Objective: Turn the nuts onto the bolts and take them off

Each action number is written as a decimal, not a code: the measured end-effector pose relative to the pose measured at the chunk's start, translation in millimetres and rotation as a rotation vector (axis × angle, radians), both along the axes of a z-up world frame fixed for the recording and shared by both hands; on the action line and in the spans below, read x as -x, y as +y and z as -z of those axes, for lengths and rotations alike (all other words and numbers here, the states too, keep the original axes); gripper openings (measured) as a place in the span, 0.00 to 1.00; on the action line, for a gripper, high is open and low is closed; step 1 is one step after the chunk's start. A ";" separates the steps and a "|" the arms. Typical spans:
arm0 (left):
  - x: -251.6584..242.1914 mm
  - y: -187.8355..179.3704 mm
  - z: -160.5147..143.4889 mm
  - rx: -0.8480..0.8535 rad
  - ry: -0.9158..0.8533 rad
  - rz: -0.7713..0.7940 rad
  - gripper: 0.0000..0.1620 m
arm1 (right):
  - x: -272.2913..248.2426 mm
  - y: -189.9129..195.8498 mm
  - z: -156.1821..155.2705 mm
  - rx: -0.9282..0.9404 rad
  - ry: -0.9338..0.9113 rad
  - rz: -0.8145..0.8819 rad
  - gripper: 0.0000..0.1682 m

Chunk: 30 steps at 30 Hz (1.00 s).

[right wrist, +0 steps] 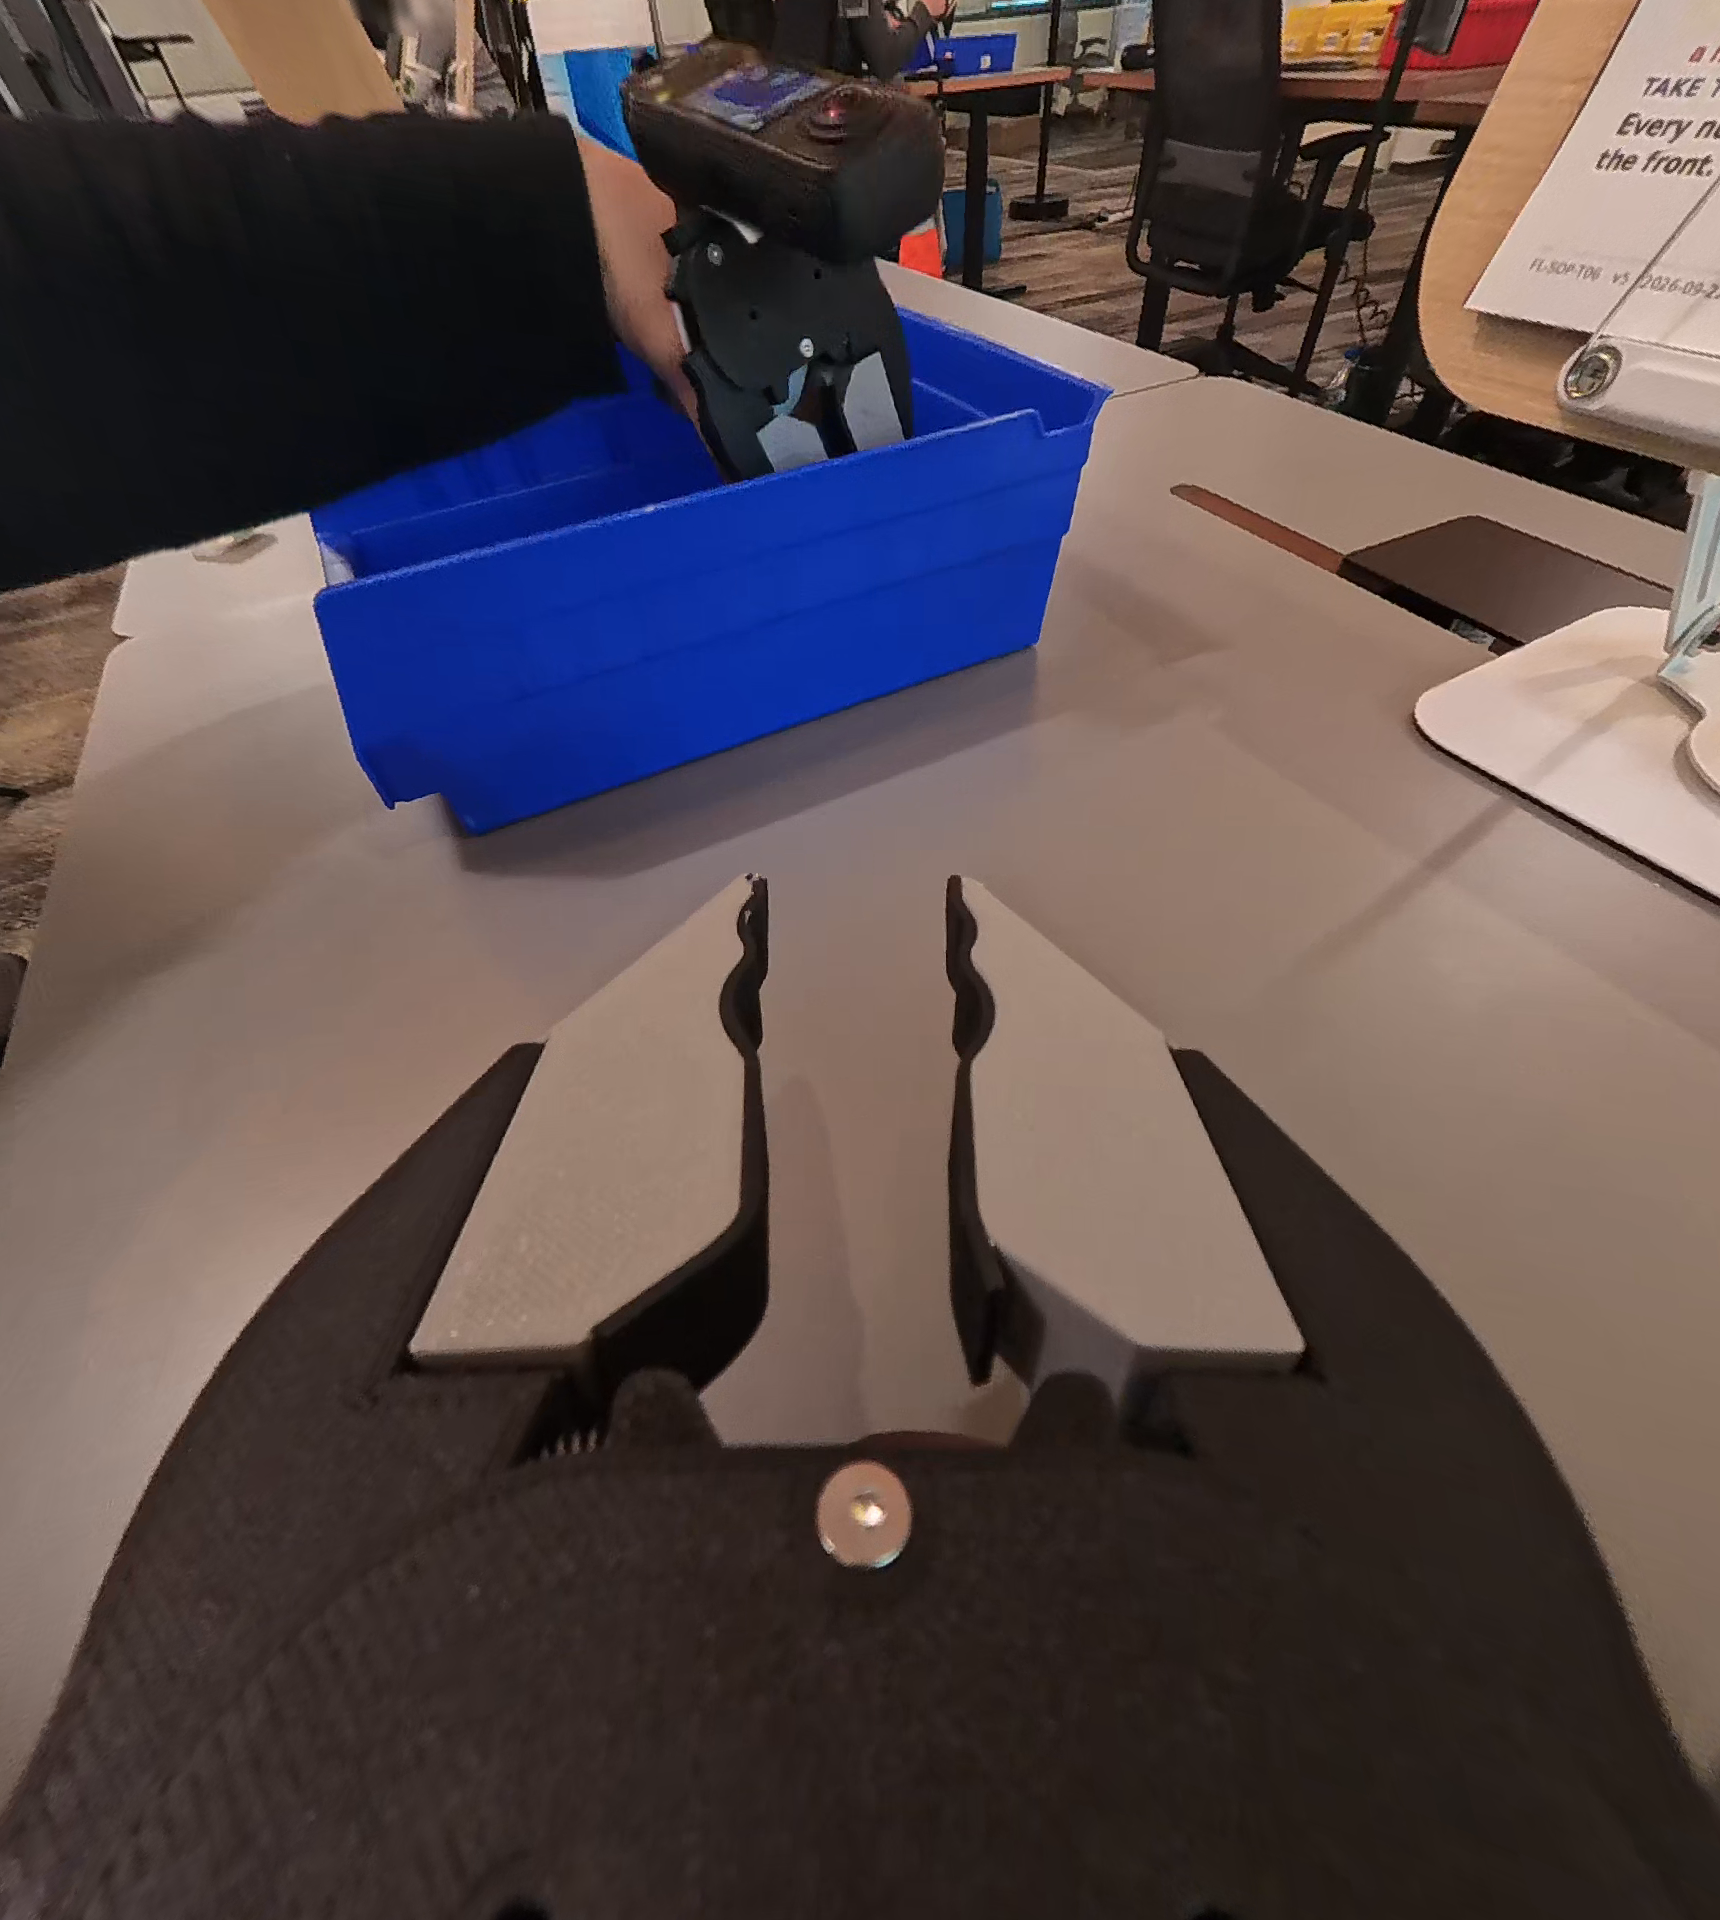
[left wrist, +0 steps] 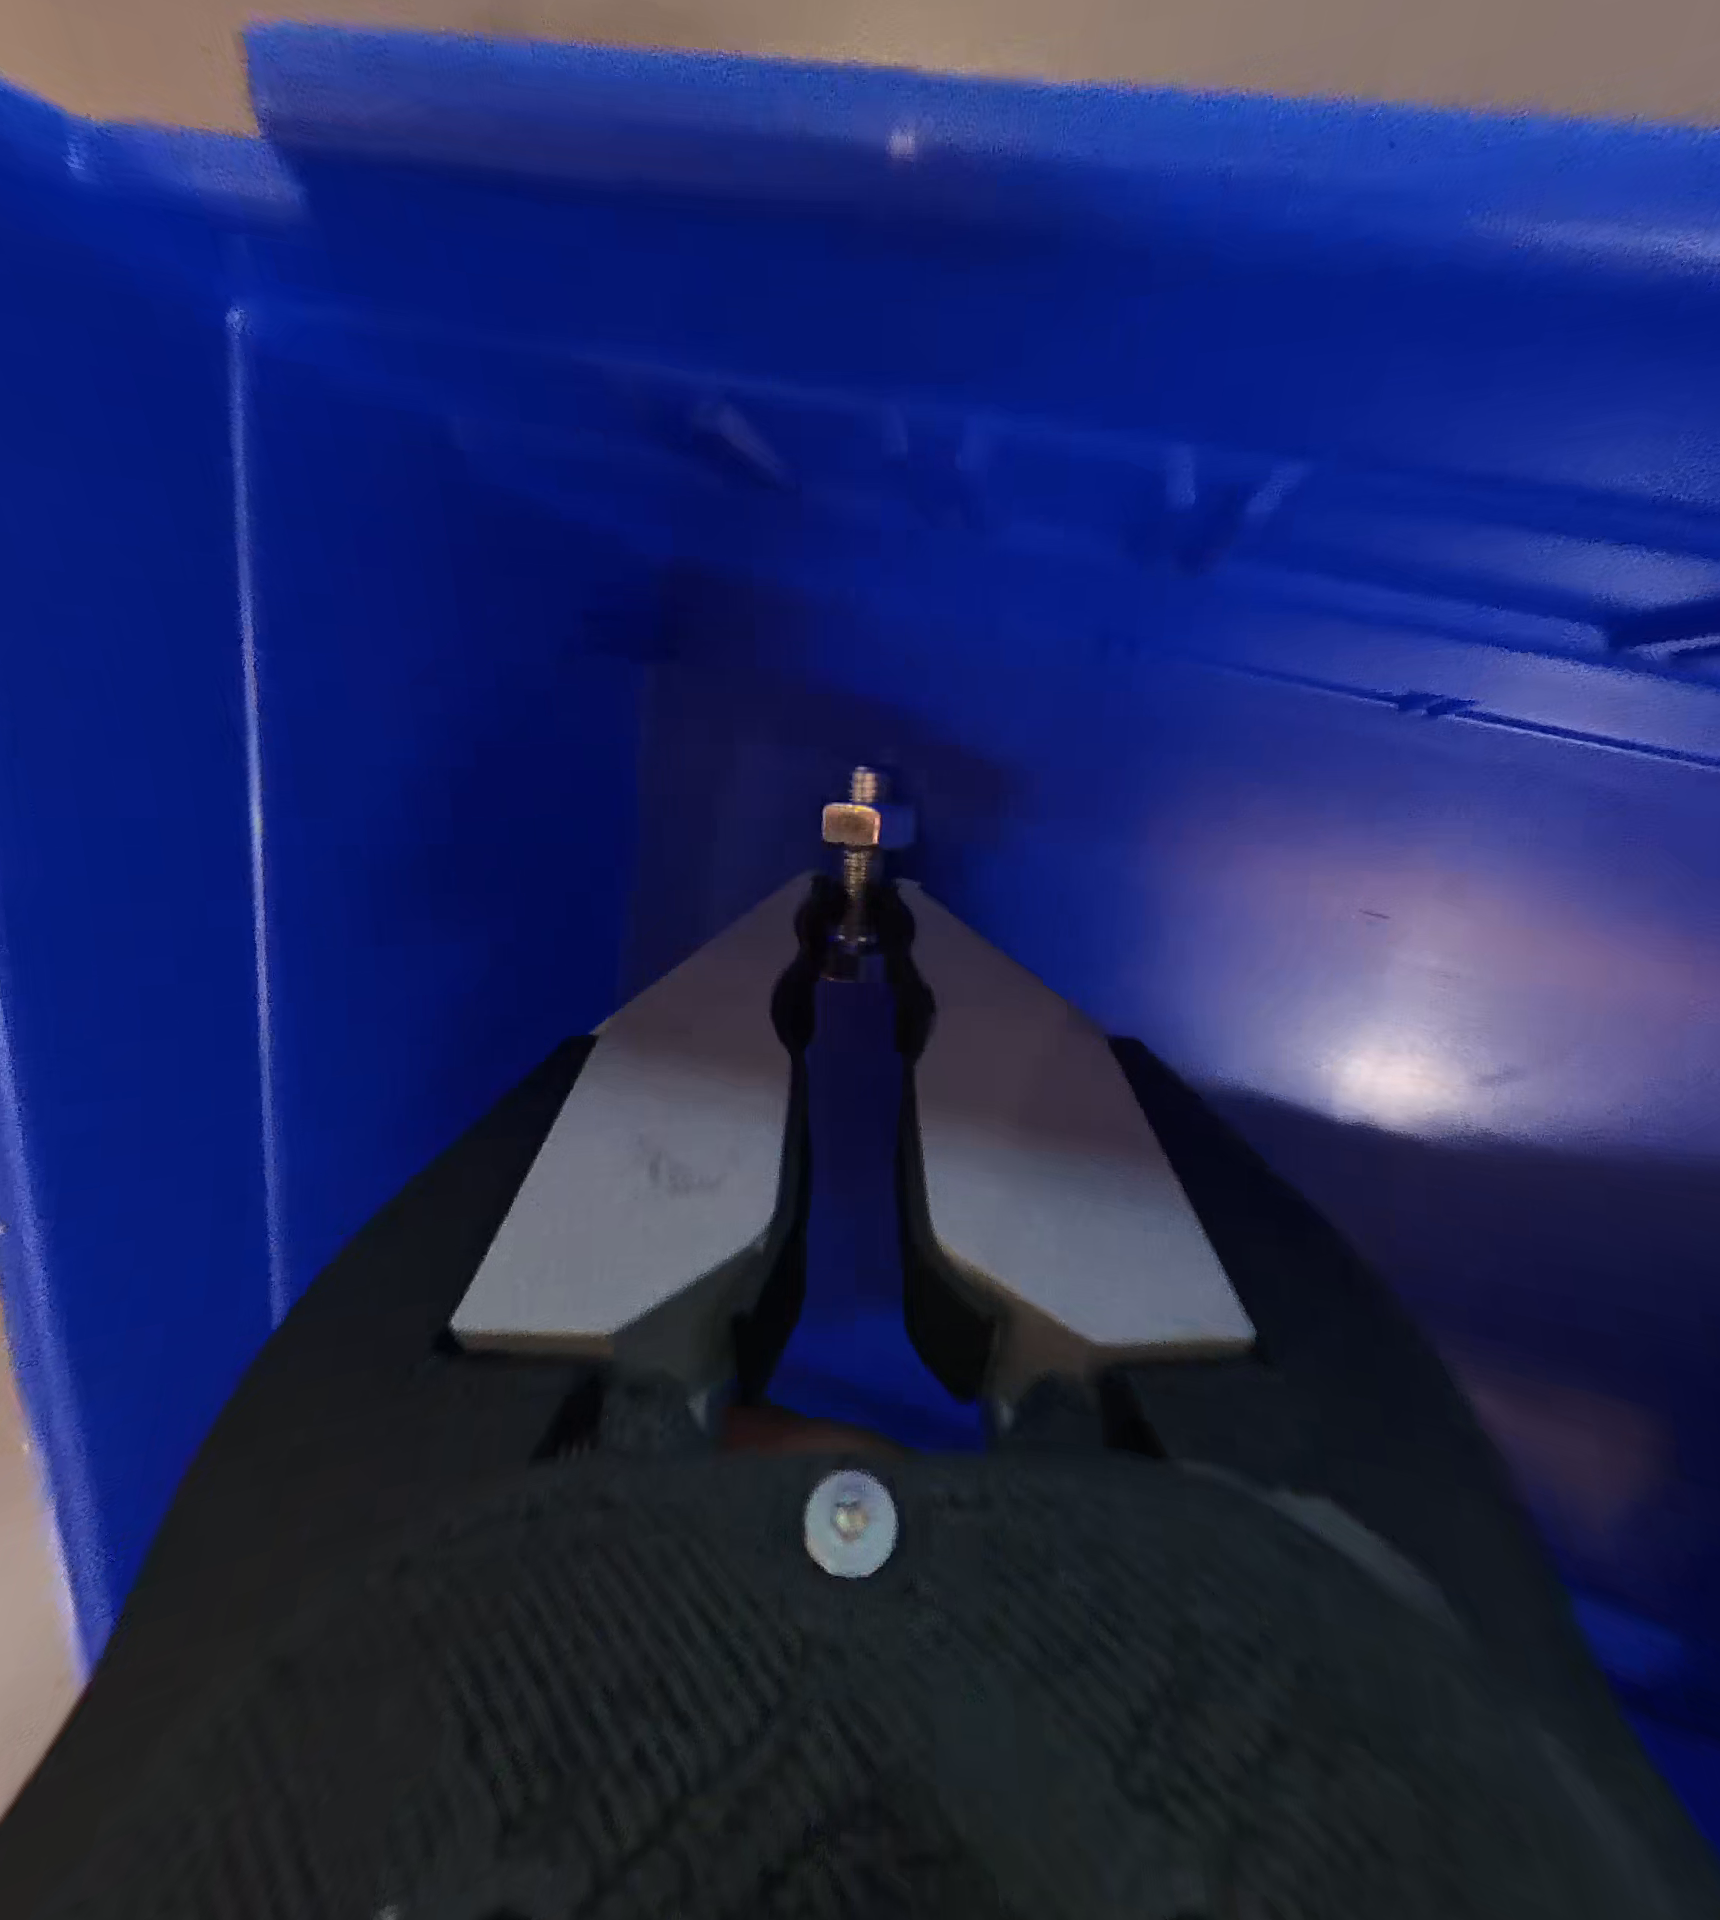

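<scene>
In the left wrist view my left gripper (left wrist: 854, 904) is shut on a small bolt (left wrist: 854, 883) inside the blue bin (left wrist: 1251, 520). The bolt's threaded end sticks out past the fingertips, and a brass-coloured nut (left wrist: 853, 823) sits on it near the tip. In the right wrist view my right gripper (right wrist: 854, 904) is open and empty above the grey table (right wrist: 1199, 883), in front of the blue bin (right wrist: 710, 644). The left gripper (right wrist: 814, 416) also shows there, reaching down into the bin, held by a hand in a black sleeve (right wrist: 243, 332).
A white sign stand (right wrist: 1614, 727) with a printed sheet (right wrist: 1687, 187) is at the right of the table. Office chairs and desks are beyond the table's far edge. The bin has an inner divider (right wrist: 544, 520). There is about 30 centimetres between the tips of the two grippers.
</scene>
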<state>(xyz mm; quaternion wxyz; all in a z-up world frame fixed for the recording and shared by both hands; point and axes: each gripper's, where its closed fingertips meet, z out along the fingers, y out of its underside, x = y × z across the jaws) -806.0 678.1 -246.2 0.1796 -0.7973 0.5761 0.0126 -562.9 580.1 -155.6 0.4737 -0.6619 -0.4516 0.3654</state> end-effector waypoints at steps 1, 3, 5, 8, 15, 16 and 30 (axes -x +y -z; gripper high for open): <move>0.0 -0.4 -0.1 -0.003 -0.016 -0.004 0.05 | -0.4 -0.2 -1.1 0.003 0.005 -0.001 0.18; 0.0 -1.3 -0.5 -0.015 -0.051 -0.036 0.05 | -1.6 0.0 -3.2 0.003 0.012 -0.001 0.18; -2.1 -5.8 -6.3 -0.047 -0.113 -0.052 0.05 | -4.1 1.3 -5.1 -0.005 0.014 0.007 0.18; -22.7 -10.5 -71.4 -0.221 -0.429 -0.087 0.05 | -8.2 4.3 -9.4 -0.003 0.036 0.021 0.18; -76.3 -80.3 -243.4 -0.638 -1.041 -0.146 0.04 | -9.2 0.7 -21.4 0.067 0.126 -0.010 0.18; -91.8 -90.6 -249.0 -0.639 -1.098 -0.167 0.04 | -9.6 -0.5 -23.7 0.074 0.137 -0.019 0.19; -277.7 -123.9 -170.1 -0.090 -1.492 -0.072 0.04 | -51.8 -1.9 -91.1 -0.007 0.371 0.026 0.18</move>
